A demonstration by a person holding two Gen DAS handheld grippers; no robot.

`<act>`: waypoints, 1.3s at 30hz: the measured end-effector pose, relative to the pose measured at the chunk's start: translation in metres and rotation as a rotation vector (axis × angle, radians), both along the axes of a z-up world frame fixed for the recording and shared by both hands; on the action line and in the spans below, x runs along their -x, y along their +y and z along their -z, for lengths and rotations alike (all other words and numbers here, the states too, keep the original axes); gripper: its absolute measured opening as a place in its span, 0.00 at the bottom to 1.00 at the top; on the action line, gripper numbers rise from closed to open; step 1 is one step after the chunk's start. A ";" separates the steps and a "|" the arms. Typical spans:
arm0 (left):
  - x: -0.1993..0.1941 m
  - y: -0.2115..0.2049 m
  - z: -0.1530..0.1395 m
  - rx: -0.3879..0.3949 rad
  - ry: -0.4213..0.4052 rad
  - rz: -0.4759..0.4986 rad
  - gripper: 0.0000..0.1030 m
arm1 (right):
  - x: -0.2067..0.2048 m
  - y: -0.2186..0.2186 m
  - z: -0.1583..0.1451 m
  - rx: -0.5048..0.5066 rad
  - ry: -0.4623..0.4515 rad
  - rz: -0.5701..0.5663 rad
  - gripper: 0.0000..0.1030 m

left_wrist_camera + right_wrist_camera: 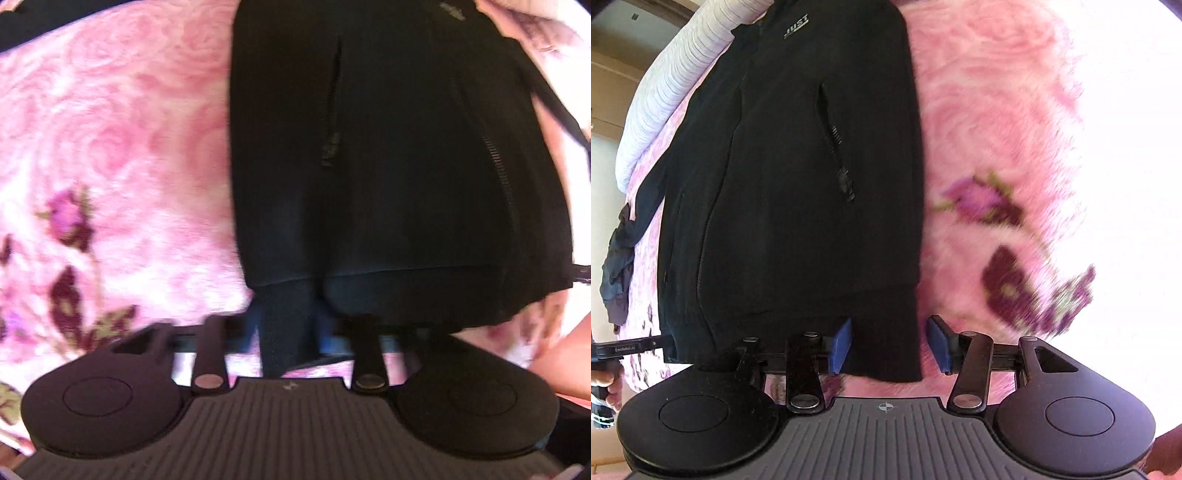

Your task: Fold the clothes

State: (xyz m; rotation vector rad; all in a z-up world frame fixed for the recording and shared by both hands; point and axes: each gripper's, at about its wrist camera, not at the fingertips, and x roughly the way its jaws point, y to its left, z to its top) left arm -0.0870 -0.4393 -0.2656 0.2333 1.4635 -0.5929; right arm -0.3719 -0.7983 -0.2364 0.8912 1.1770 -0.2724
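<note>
Each handheld unit, the left gripper (pixel 291 332) and the right gripper (pixel 890 341), has a ribbed grey housing flanked by two round black discs, black linkage bars with silver pivot screws, a small crosshair mark, and what look like blue finger pads (pixel 841 345).

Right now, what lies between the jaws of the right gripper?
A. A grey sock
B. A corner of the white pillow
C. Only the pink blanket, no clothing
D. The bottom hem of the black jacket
D: in the right wrist view the right gripper has its blue pads on either side of the bottom hem of the black jacket, which lies flat on the pink blanket; the jaws stand apart, not pressing.
</note>
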 end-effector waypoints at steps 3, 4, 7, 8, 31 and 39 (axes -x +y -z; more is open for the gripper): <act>0.007 -0.006 -0.006 0.004 -0.033 0.073 0.03 | -0.001 -0.005 0.001 -0.015 0.013 0.049 0.06; 0.010 -0.007 -0.011 0.001 -0.042 0.084 0.02 | 0.000 -0.007 0.001 -0.019 0.023 0.051 0.05; 0.024 -0.007 -0.031 0.008 -0.062 0.095 0.02 | 0.001 -0.013 -0.006 -0.018 0.037 0.025 0.02; 0.032 -0.008 -0.036 0.016 -0.063 0.101 0.02 | 0.005 -0.017 -0.014 -0.010 0.030 0.004 0.02; -0.028 0.096 -0.103 -0.370 -0.495 0.243 0.32 | -0.088 0.028 -0.079 0.427 0.009 -0.410 0.44; -0.221 0.179 -0.084 -0.362 -0.649 0.391 0.42 | -0.232 0.158 -0.082 0.472 -0.051 -0.511 0.44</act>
